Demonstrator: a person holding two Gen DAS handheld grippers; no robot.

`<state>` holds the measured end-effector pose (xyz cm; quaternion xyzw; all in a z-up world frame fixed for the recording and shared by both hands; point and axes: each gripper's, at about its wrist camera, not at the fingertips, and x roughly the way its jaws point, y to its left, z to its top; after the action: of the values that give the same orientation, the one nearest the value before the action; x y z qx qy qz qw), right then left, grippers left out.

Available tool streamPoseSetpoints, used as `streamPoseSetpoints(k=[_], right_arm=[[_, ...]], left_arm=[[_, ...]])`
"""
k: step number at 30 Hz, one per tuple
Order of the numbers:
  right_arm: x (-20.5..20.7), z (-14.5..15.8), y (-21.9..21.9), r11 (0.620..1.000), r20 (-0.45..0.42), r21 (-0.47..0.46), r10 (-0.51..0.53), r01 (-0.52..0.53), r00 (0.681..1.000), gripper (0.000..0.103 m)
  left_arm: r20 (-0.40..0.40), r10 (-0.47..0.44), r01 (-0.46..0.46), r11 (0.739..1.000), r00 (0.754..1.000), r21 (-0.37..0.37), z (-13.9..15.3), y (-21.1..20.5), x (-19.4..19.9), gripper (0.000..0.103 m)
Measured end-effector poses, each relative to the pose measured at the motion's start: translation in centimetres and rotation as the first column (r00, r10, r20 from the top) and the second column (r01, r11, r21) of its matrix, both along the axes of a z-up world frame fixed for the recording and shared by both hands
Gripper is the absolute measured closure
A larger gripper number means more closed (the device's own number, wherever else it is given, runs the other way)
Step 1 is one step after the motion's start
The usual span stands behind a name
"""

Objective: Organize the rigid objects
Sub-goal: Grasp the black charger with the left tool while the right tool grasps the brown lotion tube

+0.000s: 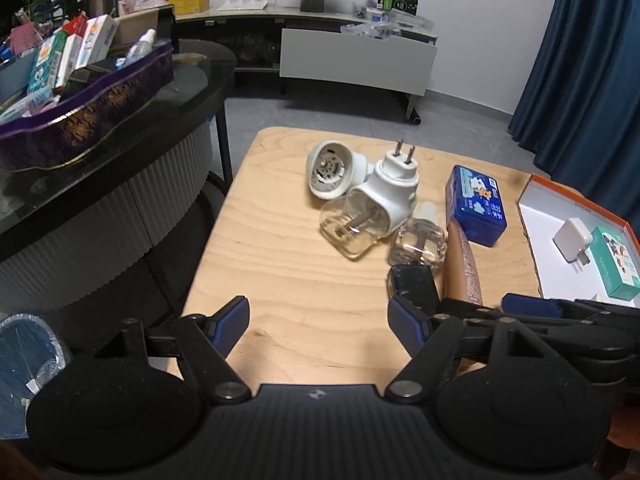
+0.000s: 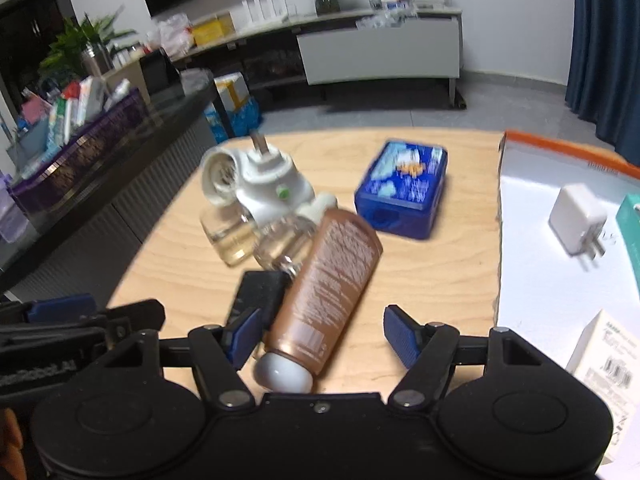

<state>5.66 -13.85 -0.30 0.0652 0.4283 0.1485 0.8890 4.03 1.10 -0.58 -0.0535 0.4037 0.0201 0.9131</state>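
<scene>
On the desk (image 1: 280, 264), the plug-in heaters (image 1: 372, 184) lie at 12 o'clock, the tin (image 1: 476, 206) at 1, the tube (image 1: 464, 268) beside it, the box (image 1: 536, 240) at 3 holding a charger (image 1: 572, 242).

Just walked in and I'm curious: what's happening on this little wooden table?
A person is tidying small items with two hand-held grippers. The right hand-held gripper is open around a brown tube, not yet squeezing it. The left hand-held gripper hovers open and empty. A white charger already sits in the orange-edged box; the blue case is still out.

Motion blur smears the blue box's (image 2: 402, 190) label; the teal box (image 2: 630, 224) is edge-cropped.
</scene>
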Motion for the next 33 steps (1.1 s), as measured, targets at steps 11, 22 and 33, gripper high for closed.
streamPoseSetpoints(k=[11, 22, 33], right_arm=[[0.3, -0.5, -4.2, 0.991, -0.03, -0.107, -0.082, 0.079, 0.996, 0.035], [0.8, -0.3, -5.1, 0.994, -0.02, -0.099, 0.035, -0.037, 0.999, 0.032], [1.8, -0.5, -2.8, 0.976, -0.024, -0.13, 0.173, -0.174, 0.985, 0.058]], left_arm=[[-0.029, -0.074, 0.073, 0.997, 0.997, -0.026, -1.9, -2.9, 2.1, 0.025], [-0.033, -0.141, 0.141, 0.99, 0.989, 0.007, -3.1, -5.1, 3.6, 0.06], [-0.022, -0.132, 0.132, 0.991, 0.991, -0.004, -2.9, -4.1, 2.4, 0.067]])
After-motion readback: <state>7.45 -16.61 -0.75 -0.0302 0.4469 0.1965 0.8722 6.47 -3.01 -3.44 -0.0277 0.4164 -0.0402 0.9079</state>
